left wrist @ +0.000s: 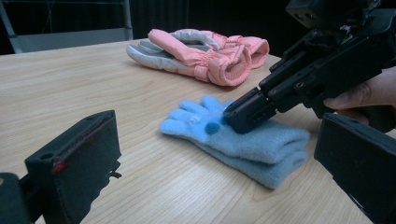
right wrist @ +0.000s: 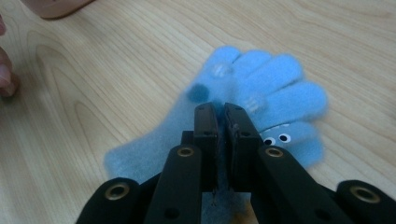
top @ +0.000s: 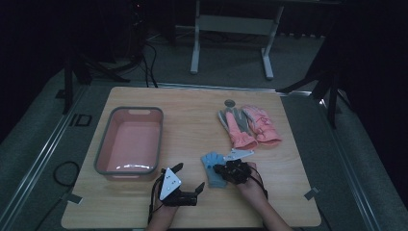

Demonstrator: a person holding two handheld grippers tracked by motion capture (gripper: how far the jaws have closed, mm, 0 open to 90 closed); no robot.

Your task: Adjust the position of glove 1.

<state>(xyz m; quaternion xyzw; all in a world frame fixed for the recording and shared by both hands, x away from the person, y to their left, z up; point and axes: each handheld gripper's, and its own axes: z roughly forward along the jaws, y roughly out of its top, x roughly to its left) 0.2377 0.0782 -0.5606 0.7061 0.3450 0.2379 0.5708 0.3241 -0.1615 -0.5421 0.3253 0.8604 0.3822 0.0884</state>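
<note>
The left gripper [top: 185, 180] lies low at the near edge of the table [top: 192, 101], its jaws spread wide with nothing between them; in the left gripper view the two black jaws frame the scene from the bottom corners, both cut off by the frame. The person's forearms enter from the bottom of the high view and are cropped there.

Just to its right, the right gripper [left wrist: 233, 119] is pressed nose-down on the blue gloves [left wrist: 243, 140]. Its jaws stand nearly together (a thin slit remains), and the right gripper view [right wrist: 220, 114] shows blue fleece at the slit; whether fabric is actually pinched cannot be told. In the high view the hand and gripper body hide the wrist end of the gloves.

The blue gloves [top: 213, 168] lie flat on the near middle of the table, right of the basin. The left gripper view shows them as two stacked layers. The right gripper view [right wrist: 261, 88] reveals small printed eyes and a dark dot, too small to make out from above.

The grey-rimmed pink basin [top: 103, 149] sits on the left. Farther back, a pair of pink and grey gloves [top: 248, 126] lies side by side, with a white tag [top: 238, 154] near their cuffs and a round grey disc [top: 230, 103] beyond them. The room behind is dark.
</note>
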